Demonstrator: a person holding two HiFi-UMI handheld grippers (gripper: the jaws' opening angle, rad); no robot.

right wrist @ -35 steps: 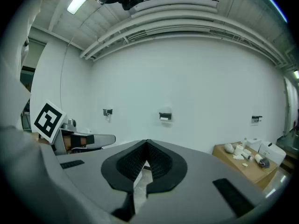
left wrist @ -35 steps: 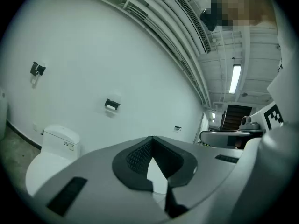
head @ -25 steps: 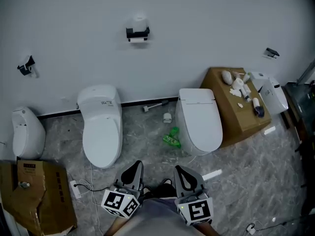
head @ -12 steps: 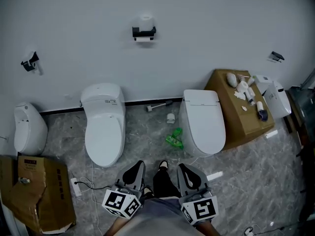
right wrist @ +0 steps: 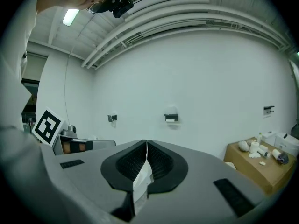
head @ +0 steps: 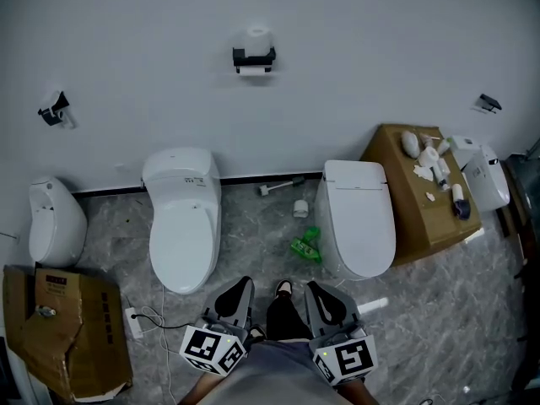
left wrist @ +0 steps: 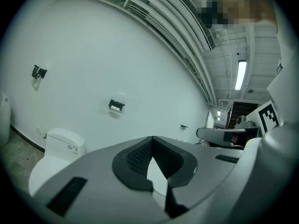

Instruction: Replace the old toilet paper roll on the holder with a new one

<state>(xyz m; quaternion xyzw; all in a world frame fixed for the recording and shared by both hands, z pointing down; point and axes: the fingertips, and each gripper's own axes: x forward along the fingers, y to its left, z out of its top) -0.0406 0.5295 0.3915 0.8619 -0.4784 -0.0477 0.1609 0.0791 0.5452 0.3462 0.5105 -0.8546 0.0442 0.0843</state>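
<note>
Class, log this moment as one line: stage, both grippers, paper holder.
stage: start, nothing reached | left gripper: shut | right gripper: shut | black wall-mounted toilet paper holder: untouched, white roll on top

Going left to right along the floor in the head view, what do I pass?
Small white ceramic fixture → white round-fronted toilet → green crumpled wrapper → white square-tank toilet → big brown cardboard box.

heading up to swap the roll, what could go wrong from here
1. A green packet and a small white cylinder lie on the floor in front of the wall holder: a possible trip hazard.
2. A toilet paper roll sits on top of the holder; reaching in could knock it off.
</note>
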